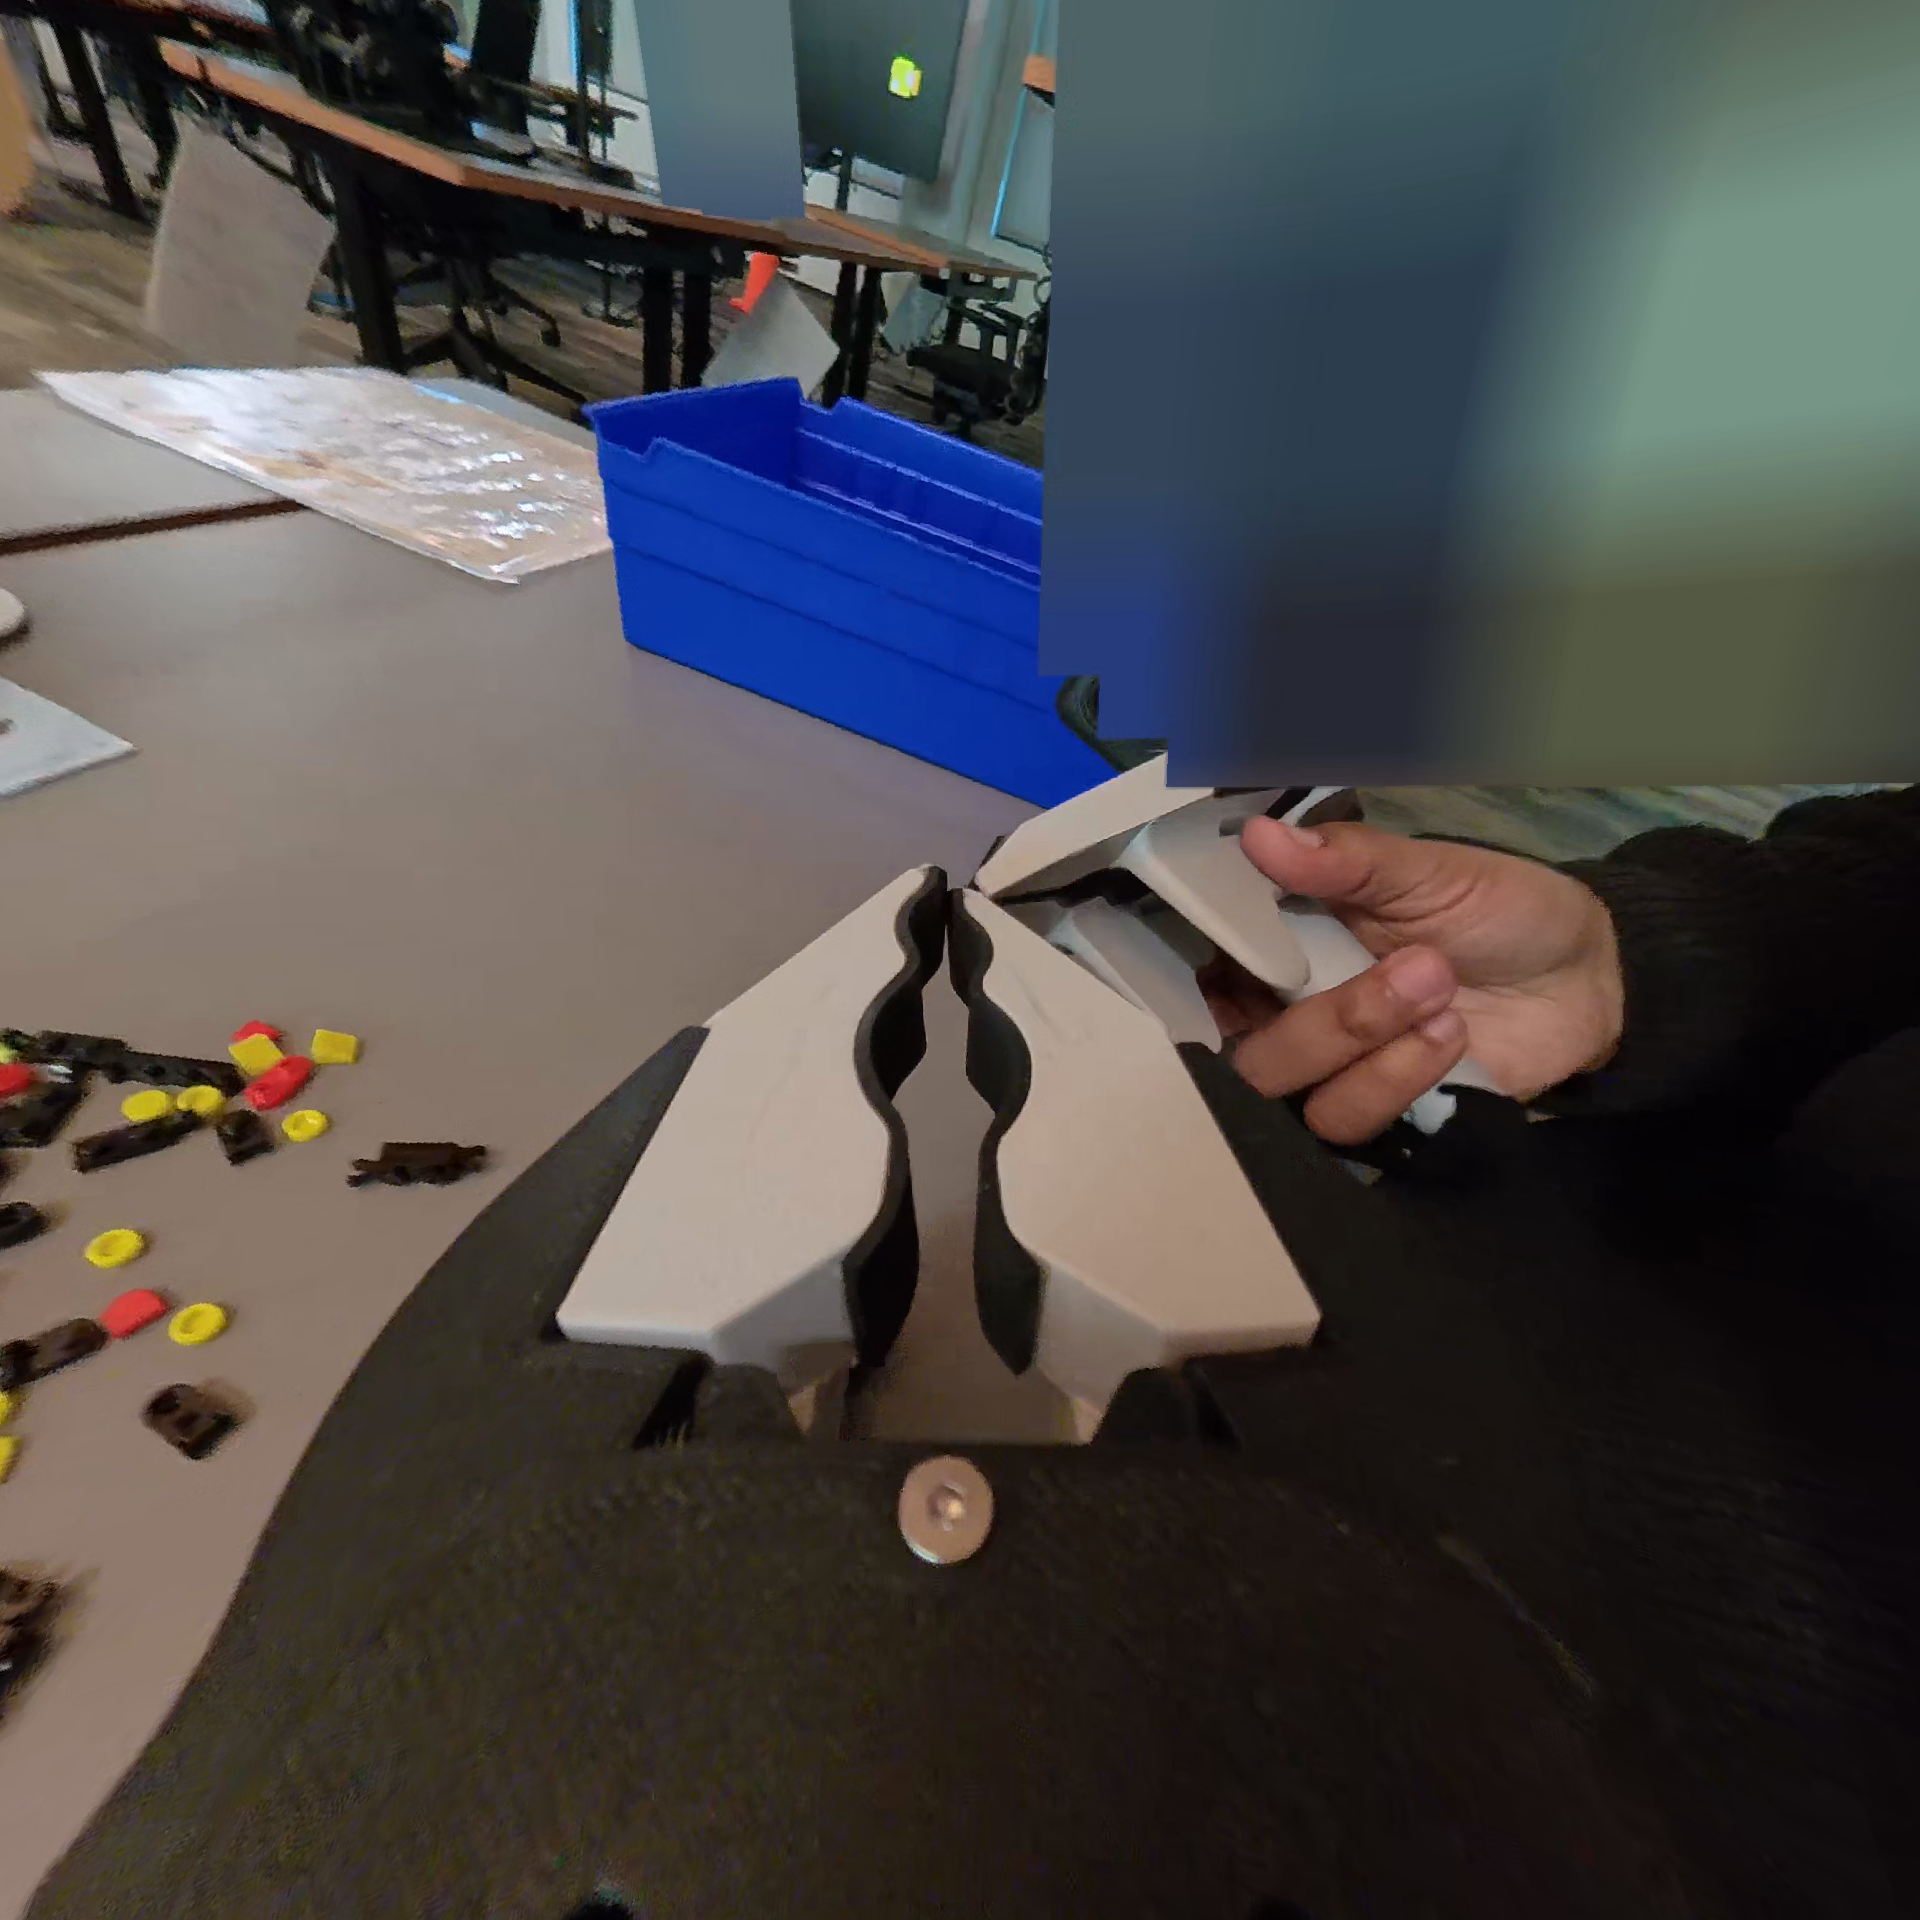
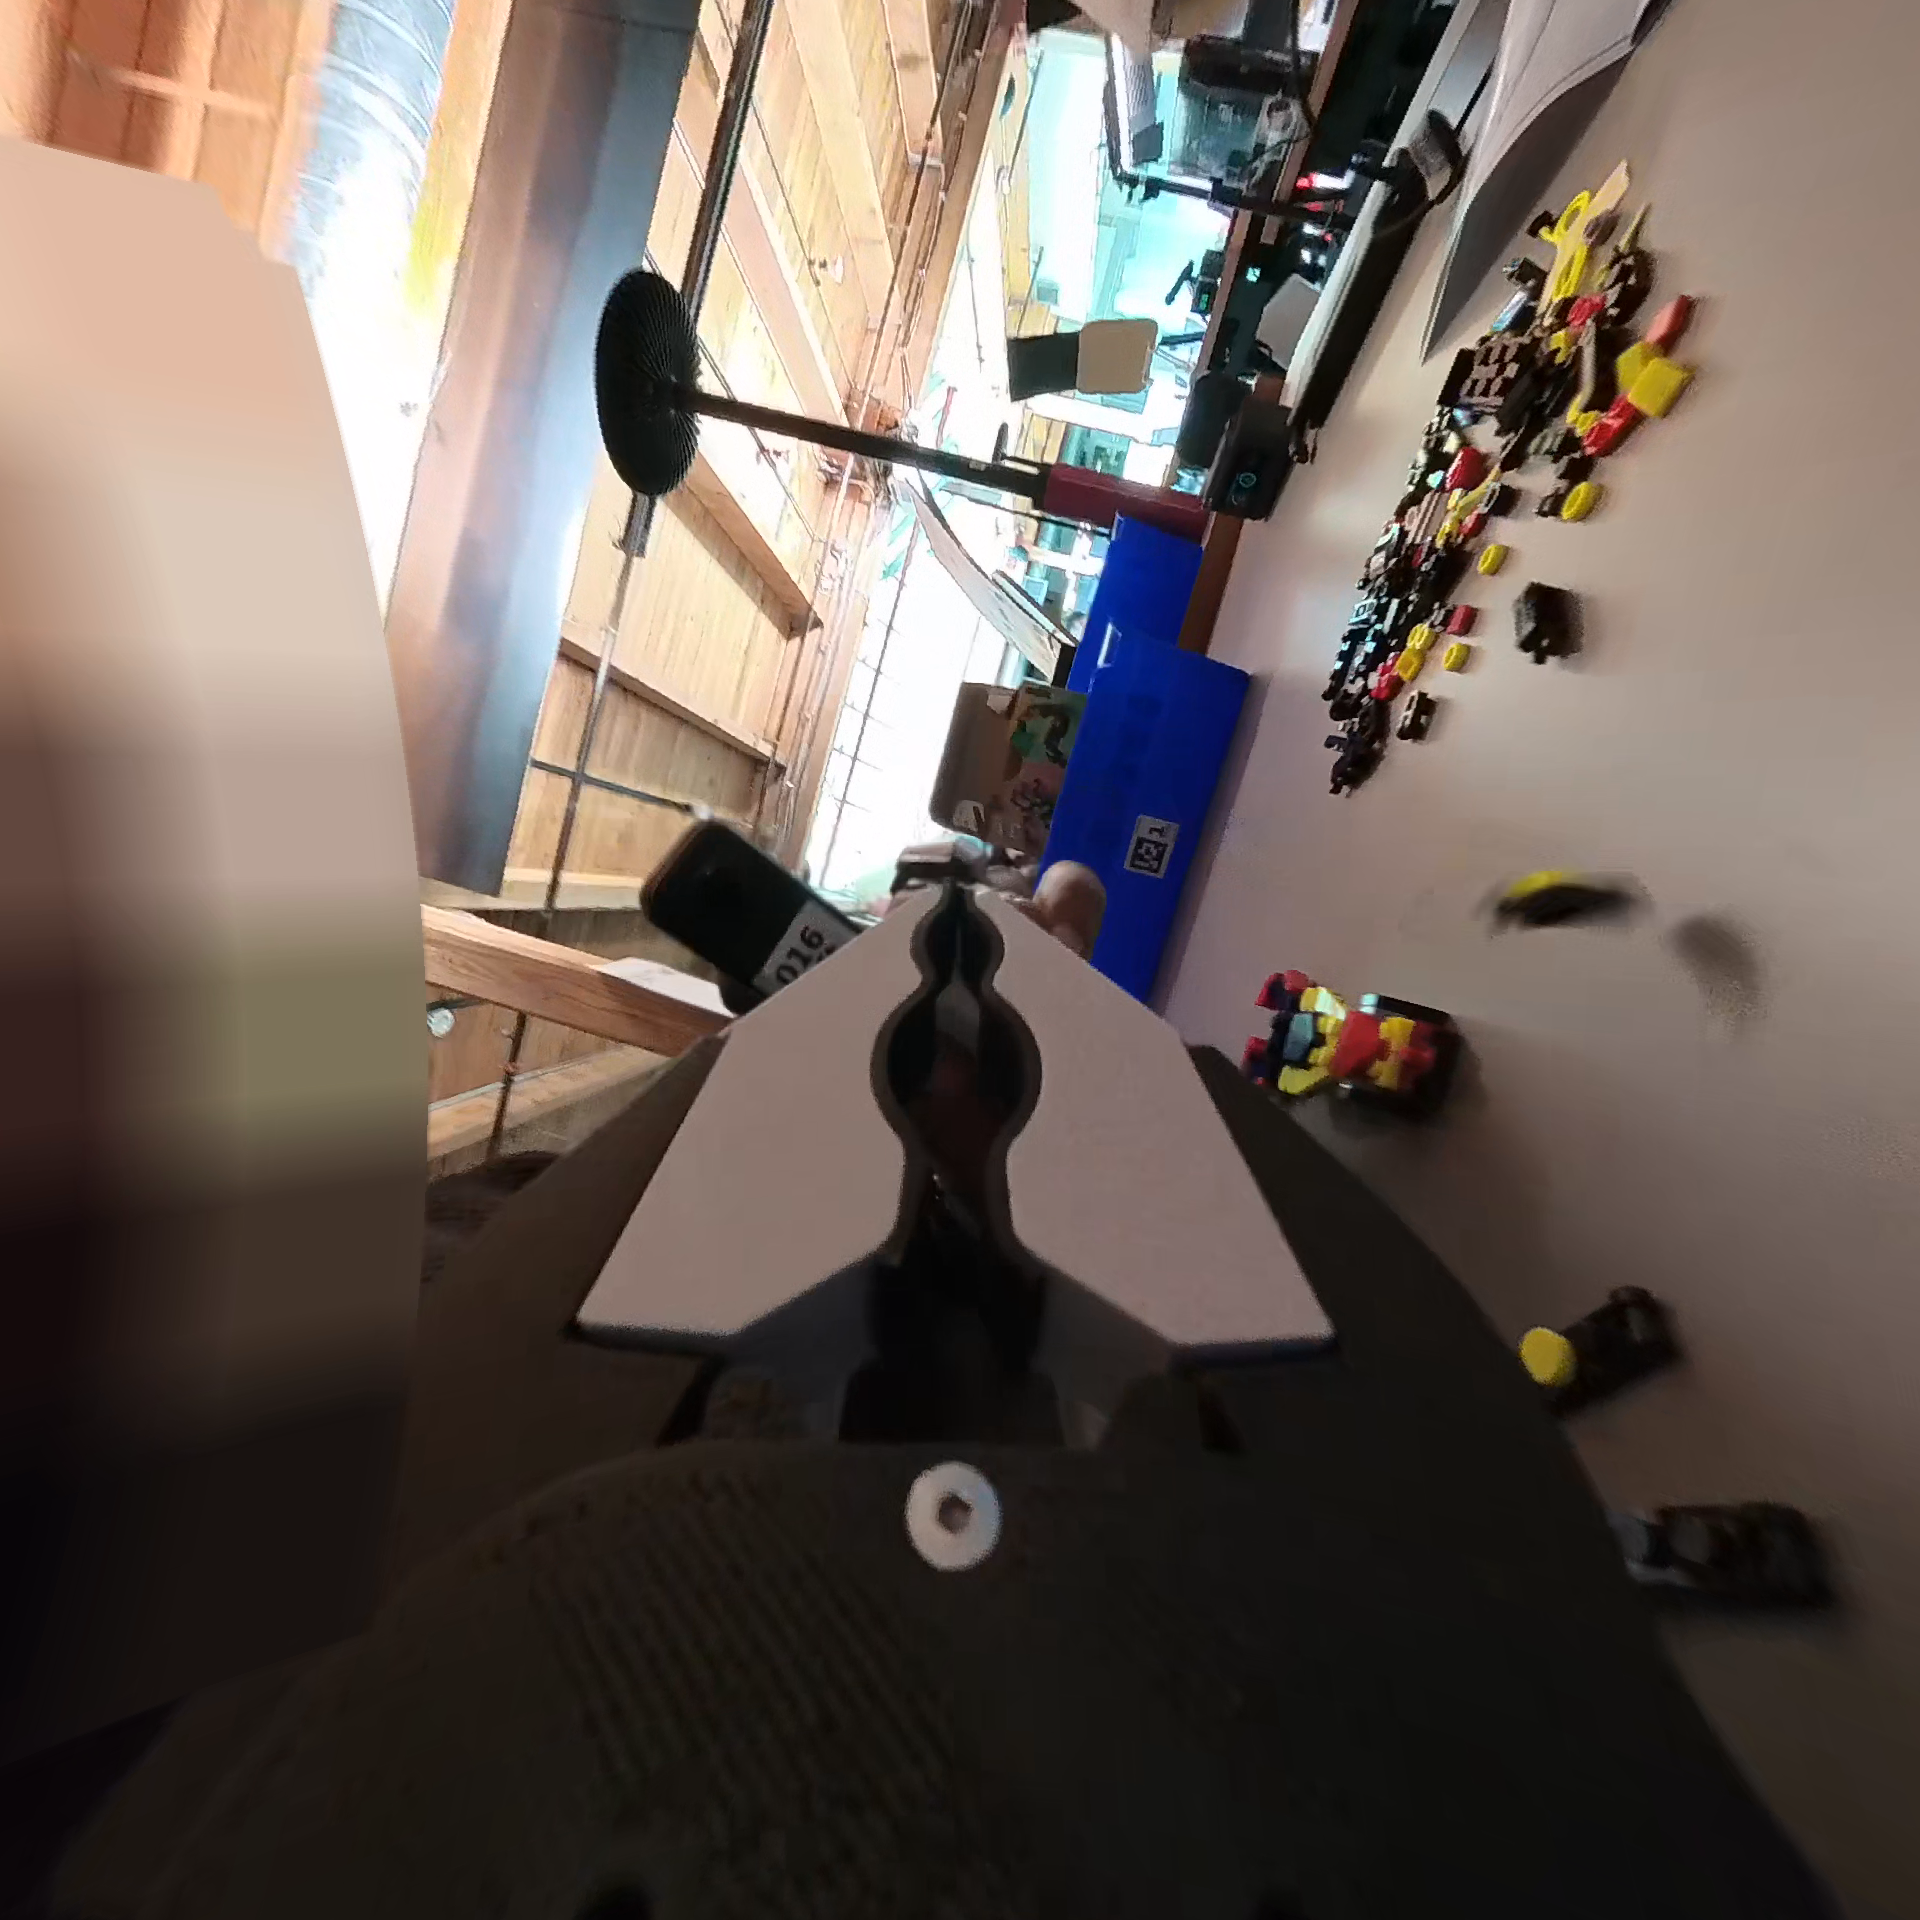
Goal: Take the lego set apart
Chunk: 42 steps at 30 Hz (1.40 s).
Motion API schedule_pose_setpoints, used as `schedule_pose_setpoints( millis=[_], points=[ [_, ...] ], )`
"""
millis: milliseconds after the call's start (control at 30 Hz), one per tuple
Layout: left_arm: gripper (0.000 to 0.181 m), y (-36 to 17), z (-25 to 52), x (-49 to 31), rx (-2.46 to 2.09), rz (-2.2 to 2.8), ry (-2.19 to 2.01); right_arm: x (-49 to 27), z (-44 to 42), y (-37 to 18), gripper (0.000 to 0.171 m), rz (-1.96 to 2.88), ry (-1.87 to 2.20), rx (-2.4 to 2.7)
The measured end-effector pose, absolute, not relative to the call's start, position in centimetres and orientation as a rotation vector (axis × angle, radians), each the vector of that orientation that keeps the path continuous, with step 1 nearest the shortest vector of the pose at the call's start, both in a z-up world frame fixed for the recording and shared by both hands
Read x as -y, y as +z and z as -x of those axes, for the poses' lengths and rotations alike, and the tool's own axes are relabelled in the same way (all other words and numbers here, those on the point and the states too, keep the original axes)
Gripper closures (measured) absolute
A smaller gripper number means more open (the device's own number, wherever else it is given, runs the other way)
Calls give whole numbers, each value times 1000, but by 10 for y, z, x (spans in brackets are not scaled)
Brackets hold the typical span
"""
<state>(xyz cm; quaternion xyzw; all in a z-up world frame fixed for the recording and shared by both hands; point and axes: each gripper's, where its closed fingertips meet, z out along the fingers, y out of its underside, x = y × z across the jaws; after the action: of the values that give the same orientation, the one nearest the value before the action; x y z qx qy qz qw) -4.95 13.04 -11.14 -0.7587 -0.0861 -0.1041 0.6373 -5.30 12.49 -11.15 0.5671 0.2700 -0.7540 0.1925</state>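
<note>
Grey and smooth, the table [image 1: 436, 790] carries everything, and behind it stand office desks and chairs. On its far side rests a blue plastic bin [image 1: 821, 561] with ribbed walls, and beside the bin lies a shiny plastic sheet [image 1: 343, 457]. Loose lego pieces [image 1: 156, 1174], small black, yellow and red ones, are scattered on the table at the left, well apart from both grippers. A partly built lego block [image 2: 1345, 1044] in yellow, red and black lies nearer. The left gripper [image 1: 948, 914] has grey fingers with wavy black pads; its jaws are almost closed at the tips and hold nothing. The right gripper [image 2: 956, 914], held in a hand [image 1: 1455, 977] with a dark sleeve, has its tips pressed together, also empty.
</note>
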Motion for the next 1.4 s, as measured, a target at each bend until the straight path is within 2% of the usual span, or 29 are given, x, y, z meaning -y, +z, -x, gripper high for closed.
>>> schedule_pose_setpoints(
  millis=[167, 267, 433, 533, 600, 767, 867, 967, 1067, 1167, 1267, 1333, 1400],
  points=[
    [181, -118, 72, -126, 328, 1735, -290, -139, 51, -110, 166, -1630, -2166, -1031],
    [181, -120, 82, -123, 372, 1729, -305, -156, 49, -122, 162, -1739, -2105, -1491],
    [181, -127, 78, -125, 380, 1756, -348, -197, 41, -180, 159, -1920, -1463, -2577],
    [181, -129, 74, -126, 369, 1766, -373, -210, 30, -206, 154, -1877, -1063, -2877],
    [181, -131, 74, -127, 369, 1770, -380, -212, 26, -213, 151, -1877, -973, -2881],
    [181, -133, 74, -127, 381, 1773, -409, -194, 17, -201, 147, -1884, -1188, -2543],
    [181, -136, 72, -128, 381, 1782, -427, -196, 10, -215, 147, -1891, -1069, -2555],
    [181, -138, 70, -129, 375, 1792, -441, -198, 9, -224, 152, -1870, -975, -2635],
    [181, -139, 67, -130, 369, 1800, -456, -192, 11, -223, 165, -1849, -1006, -2642],
    [180, -140, 56, -131, 315, 1813, -496, -176, 20, -202, 165, -1834, -1280, -2501],
    [163, -143, 38, -134, 207, 1859, -498, -152, 28, -161, 166, -1746, -1708, -2172],
    [150, -145, 28, -135, 124, 1888, -438, -142, 26, -149, 166, -1655, -1794, -2110],
    [149, -146, 19, -135, 35, 1907, -385, -140, 22, -149, 166, -1588, -1792, -2205]
  ],
)
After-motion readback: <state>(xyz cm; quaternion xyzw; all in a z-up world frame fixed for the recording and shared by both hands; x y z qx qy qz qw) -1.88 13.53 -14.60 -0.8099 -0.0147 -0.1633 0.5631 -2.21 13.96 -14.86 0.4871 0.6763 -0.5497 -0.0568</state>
